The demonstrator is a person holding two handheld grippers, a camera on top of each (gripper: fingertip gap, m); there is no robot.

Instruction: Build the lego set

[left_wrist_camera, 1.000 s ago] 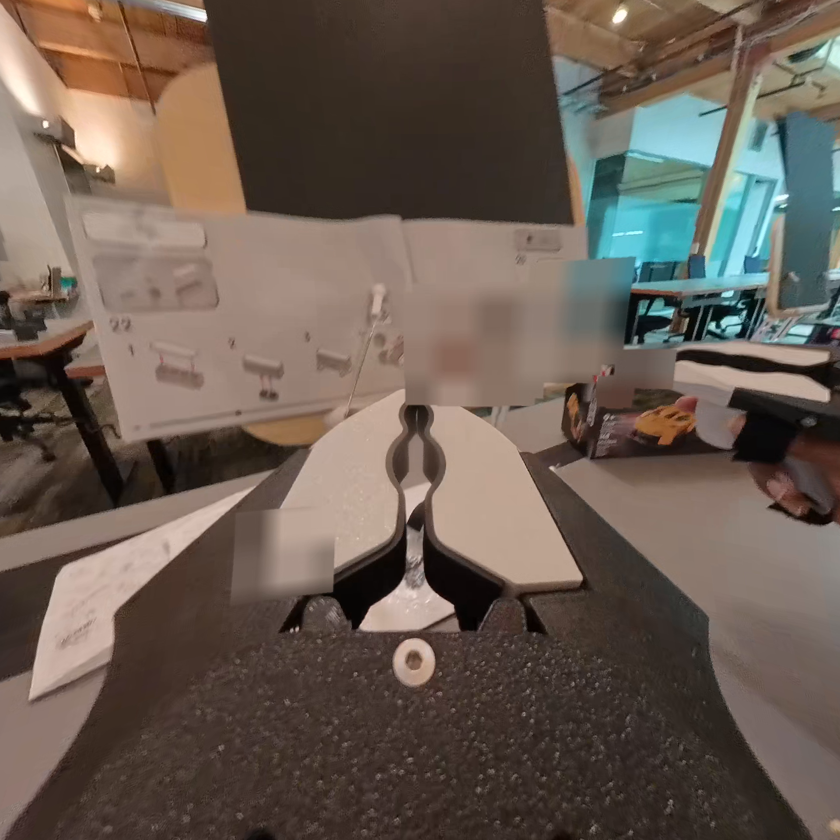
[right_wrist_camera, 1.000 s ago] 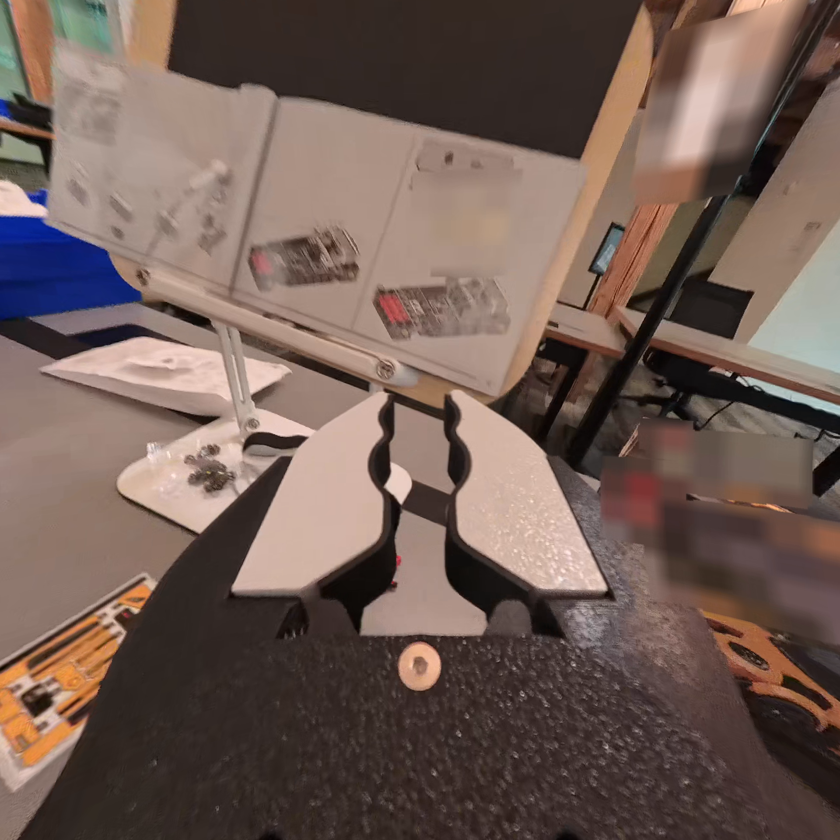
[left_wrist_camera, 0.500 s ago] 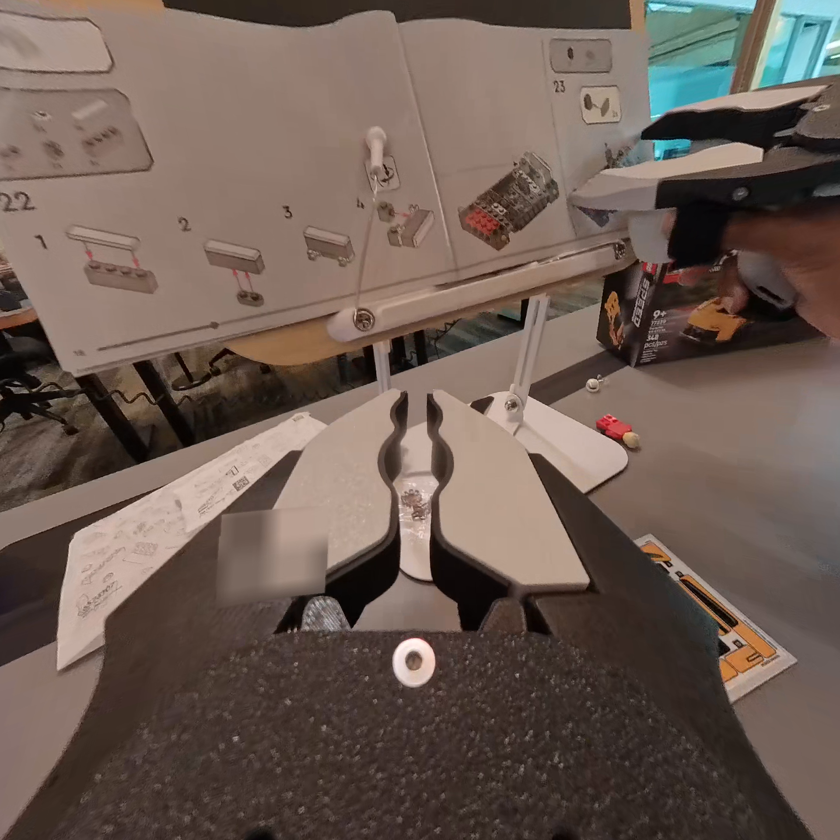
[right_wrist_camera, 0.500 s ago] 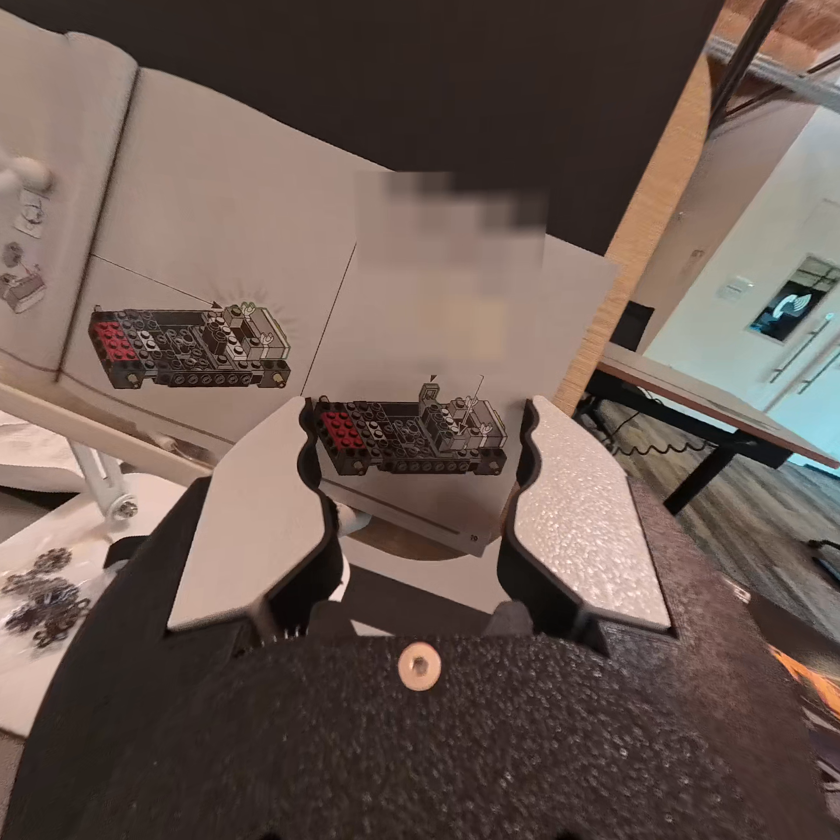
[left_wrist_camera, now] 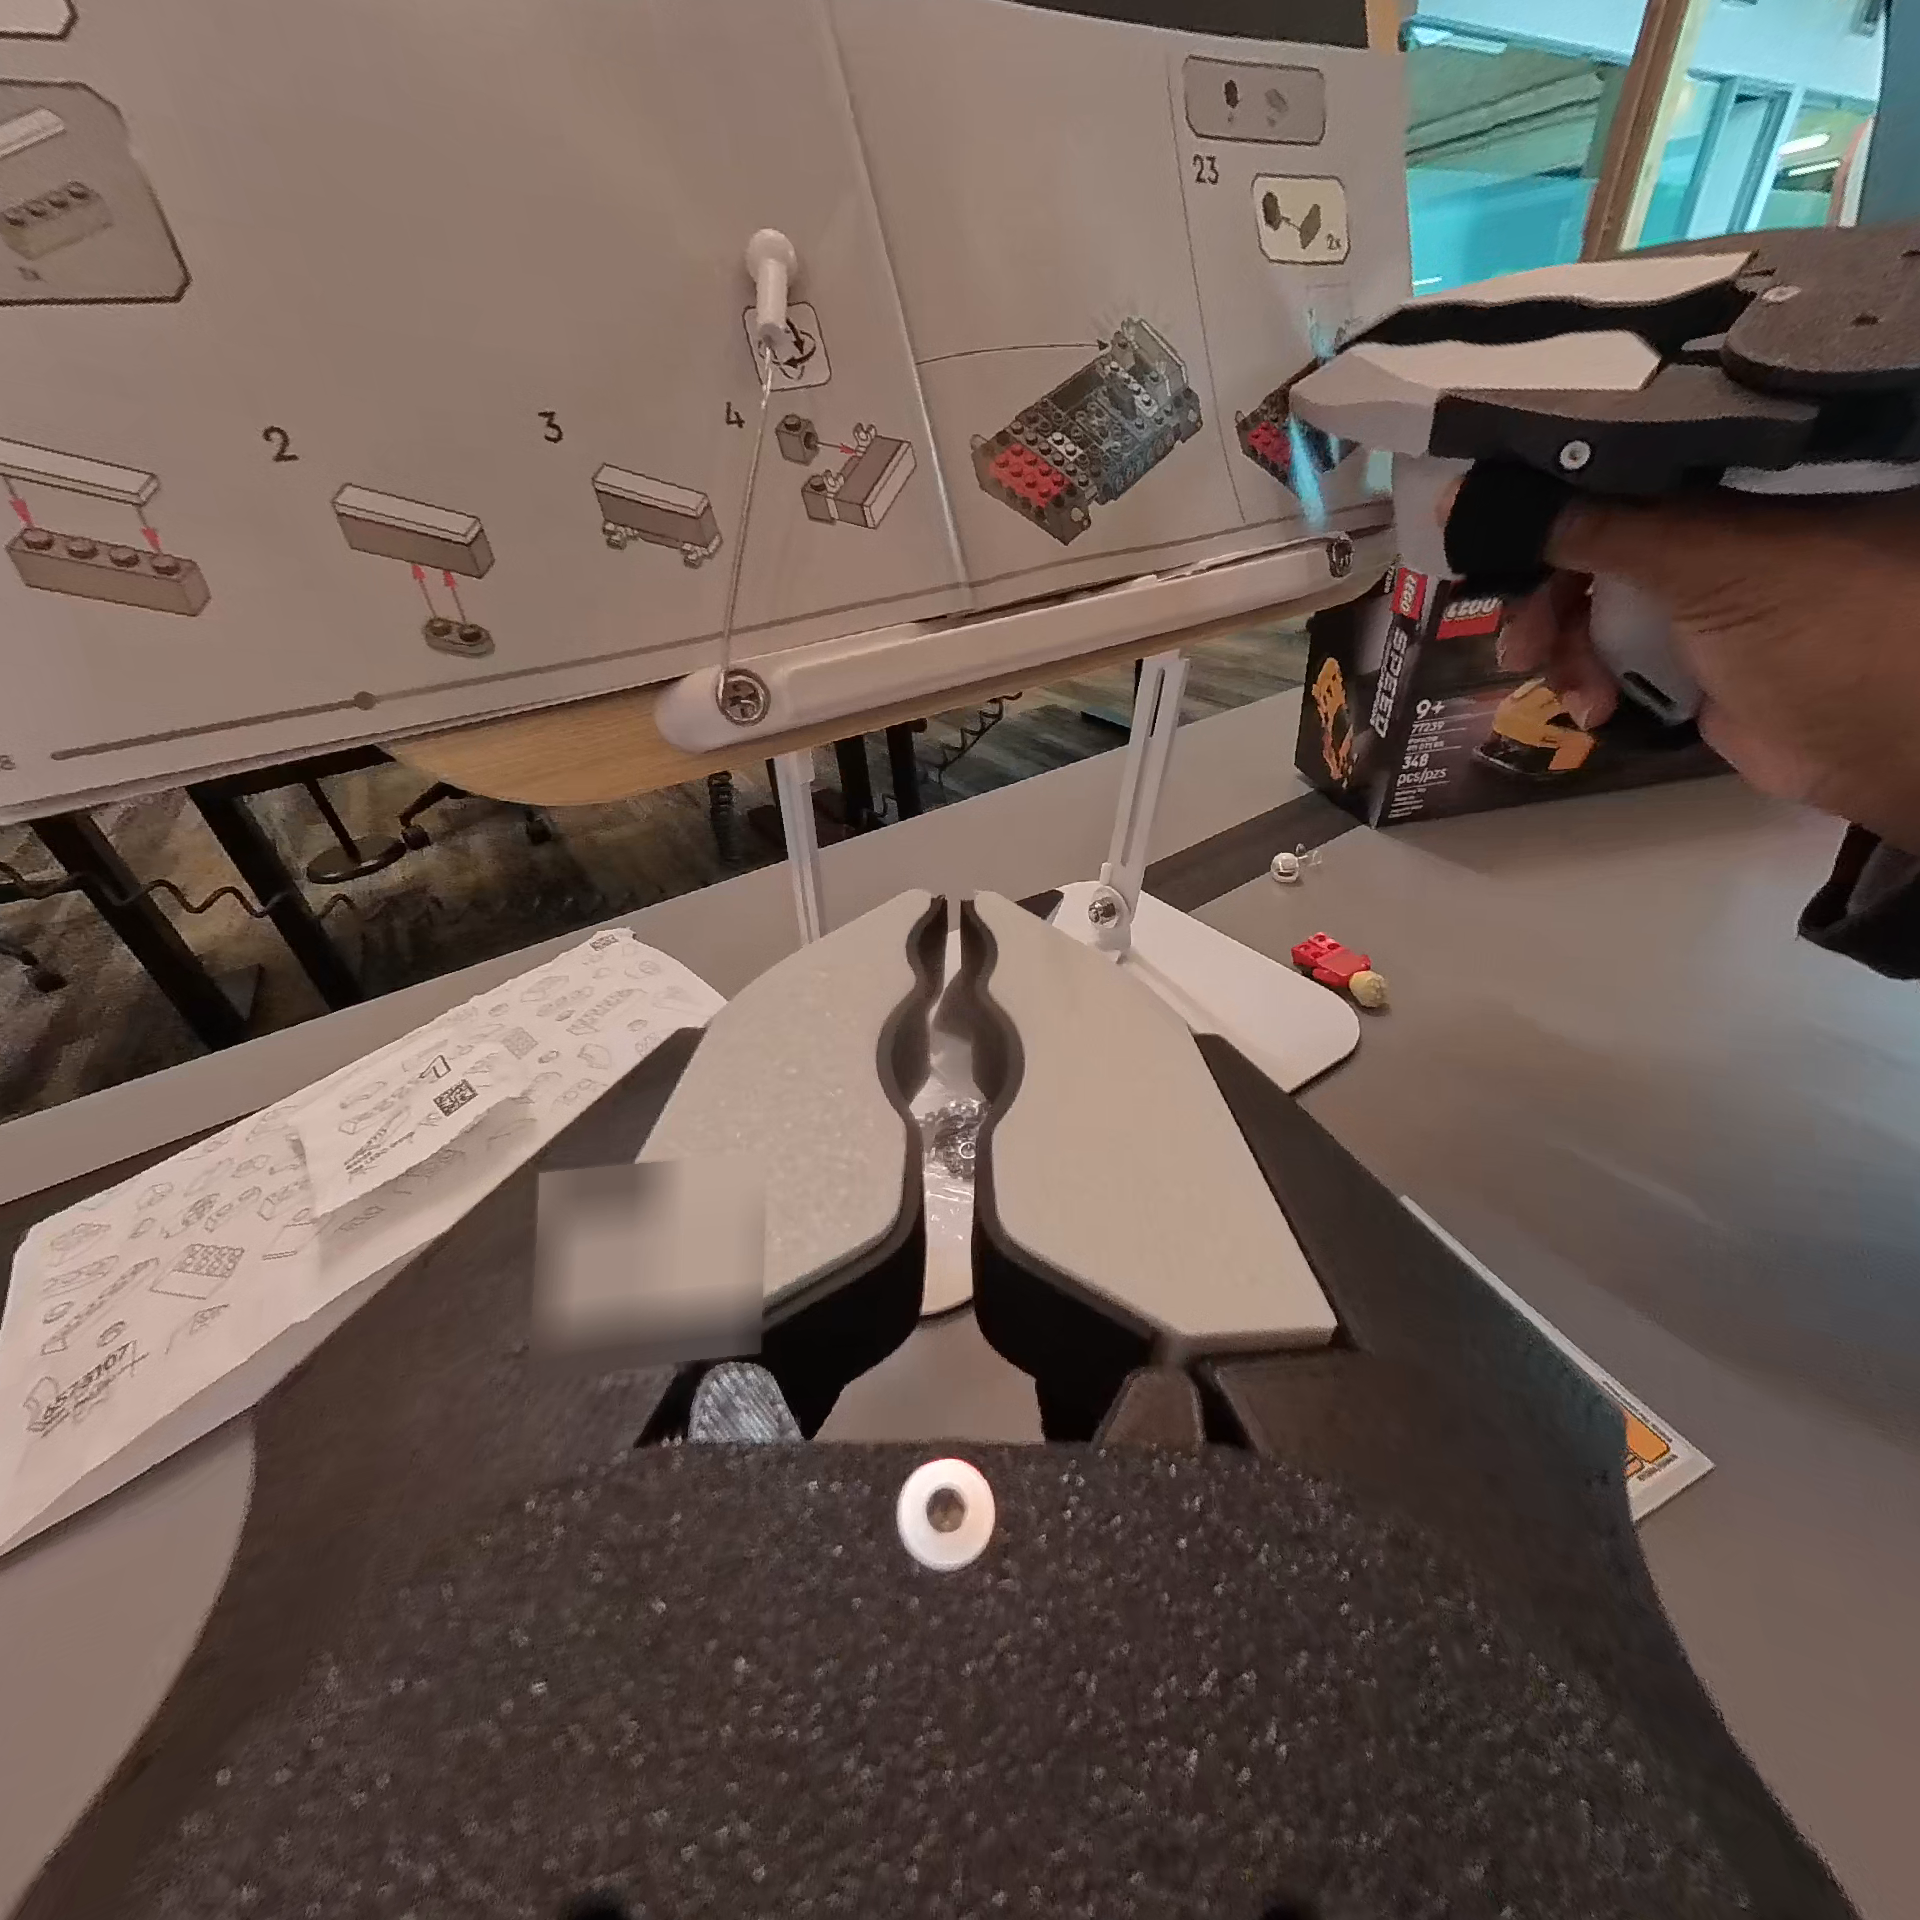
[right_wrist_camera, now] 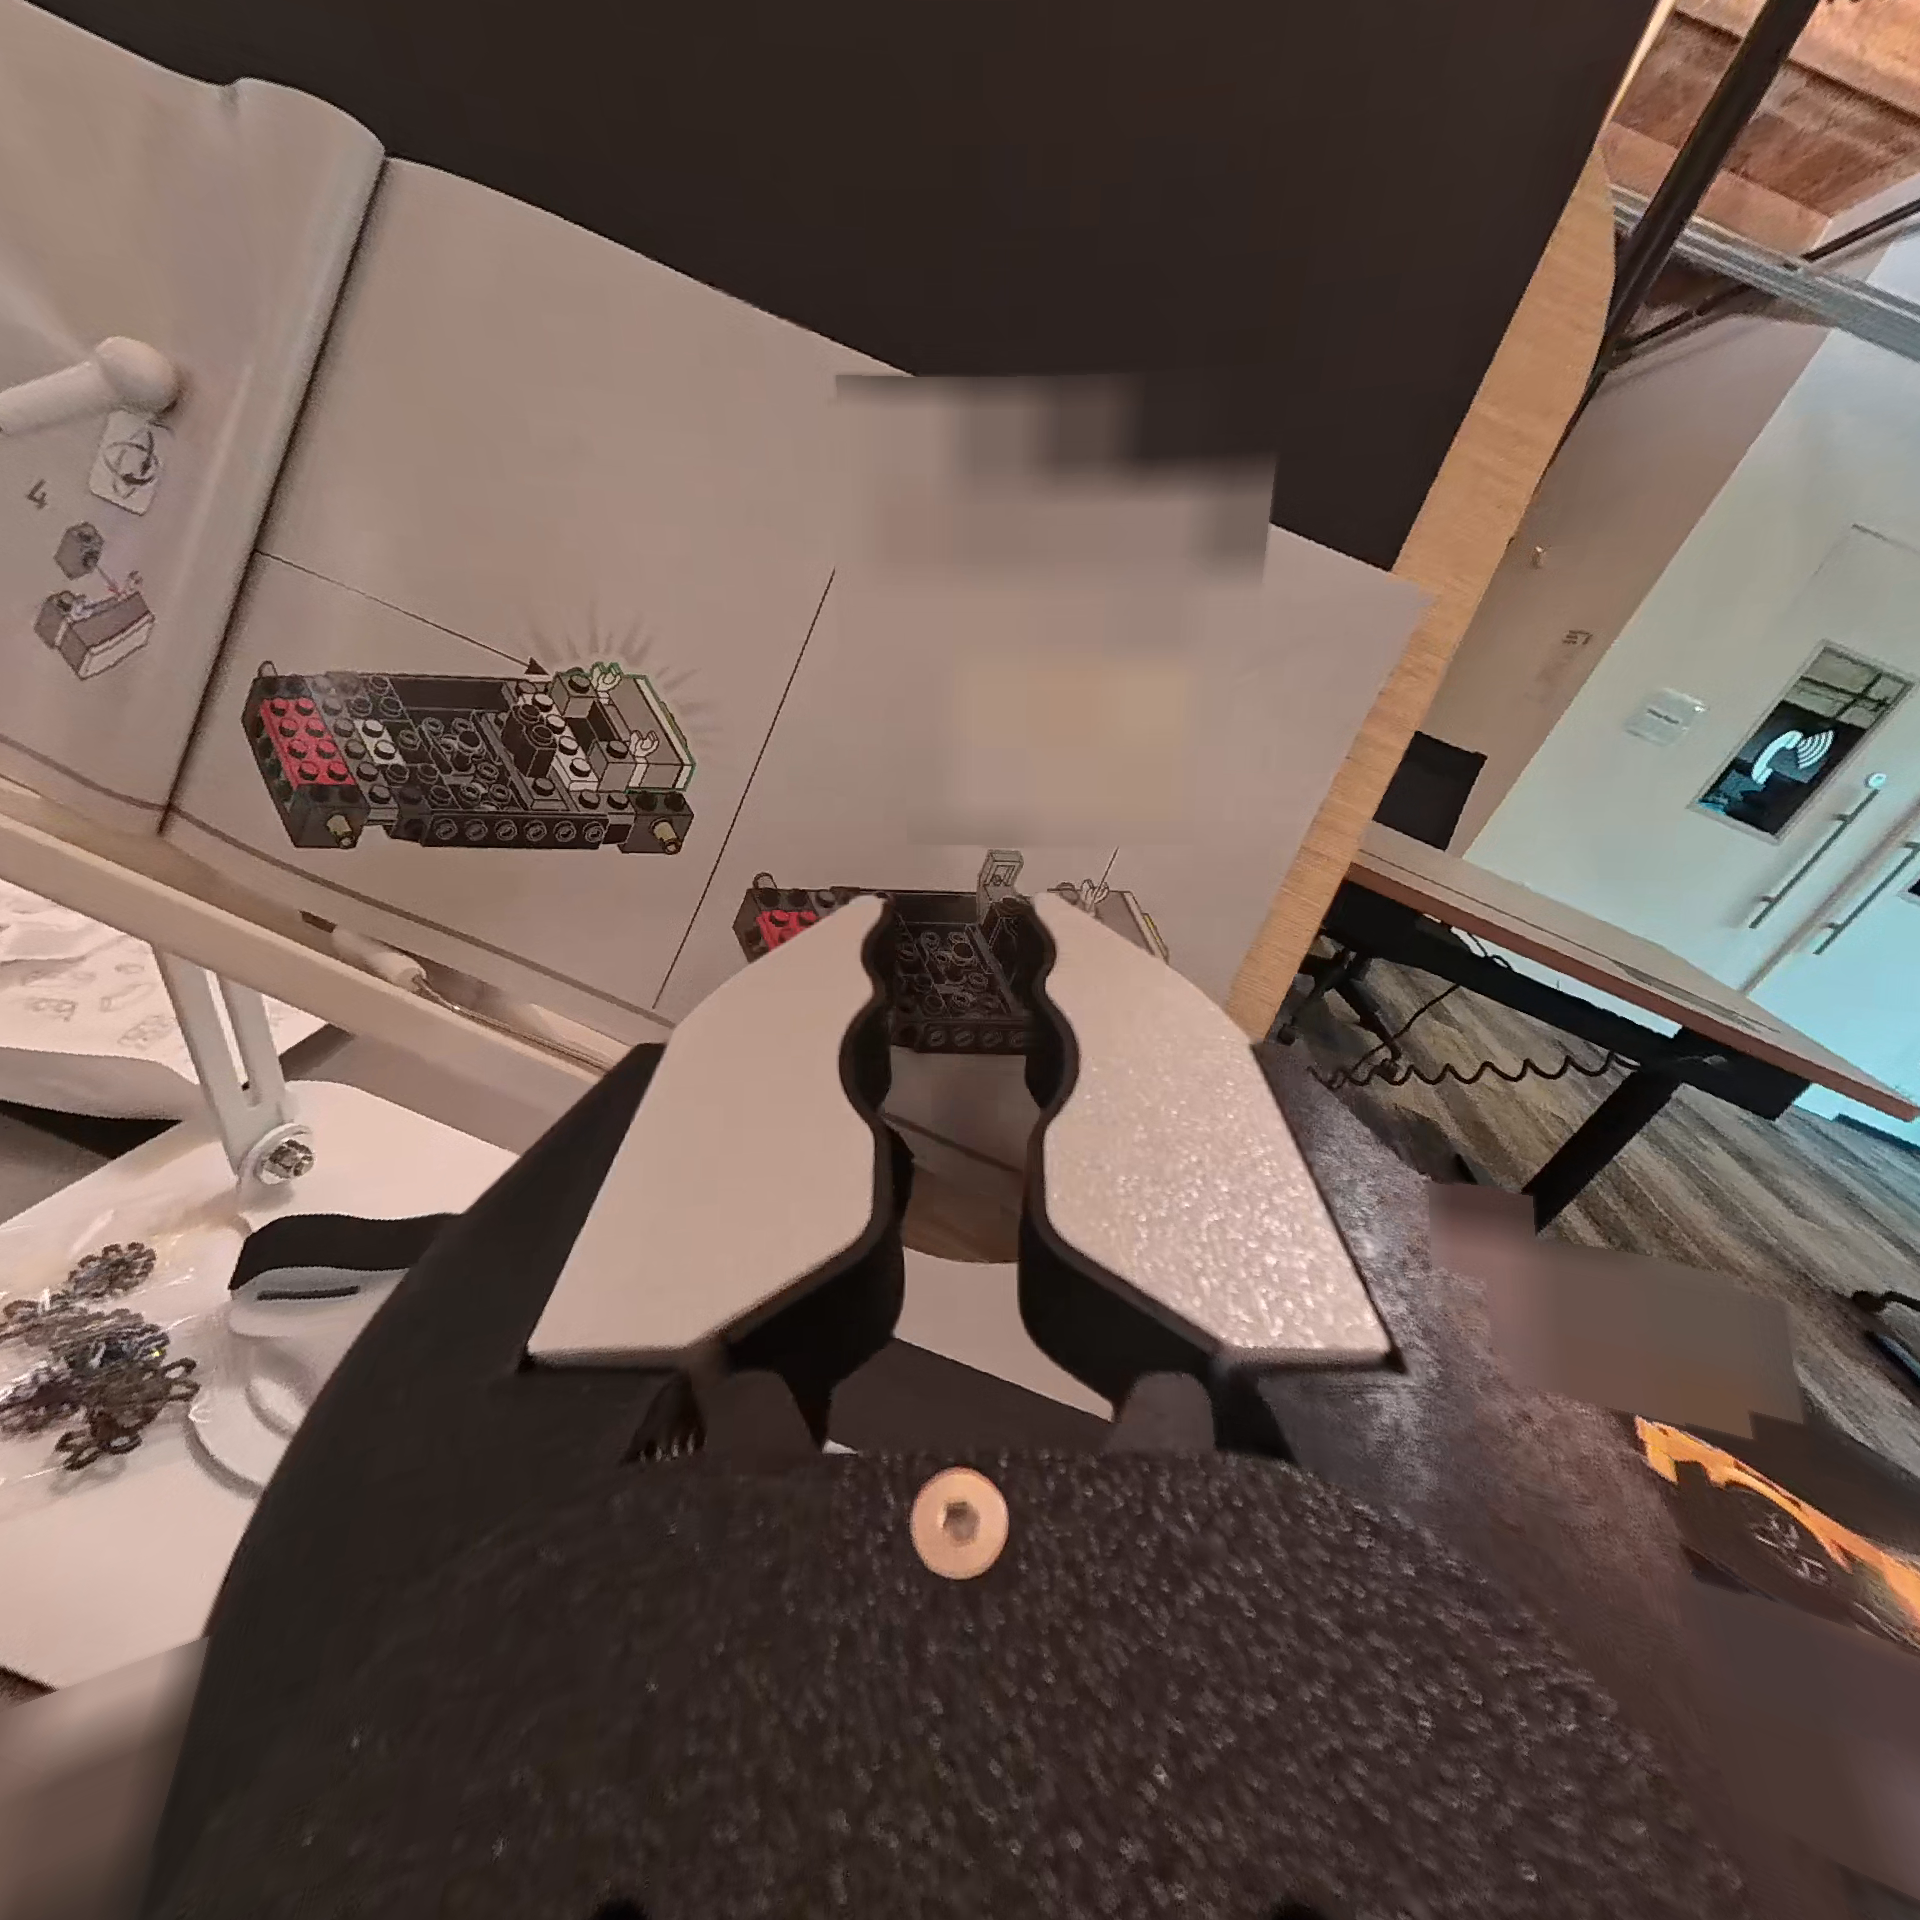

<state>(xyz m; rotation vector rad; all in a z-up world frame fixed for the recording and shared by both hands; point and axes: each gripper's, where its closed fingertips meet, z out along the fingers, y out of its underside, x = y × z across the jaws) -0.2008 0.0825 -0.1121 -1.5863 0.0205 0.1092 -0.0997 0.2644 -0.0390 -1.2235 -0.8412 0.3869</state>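
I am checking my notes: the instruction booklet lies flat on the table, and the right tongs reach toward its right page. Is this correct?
Not quite. The instruction booklet stands propped on a white stand, as the left wrist view shows. The right tongs do reach toward its right page.

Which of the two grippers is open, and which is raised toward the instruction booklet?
The right gripper is both: its fingers stand apart, lifted at the booklet's right edge. The left gripper is shut, low over the table.
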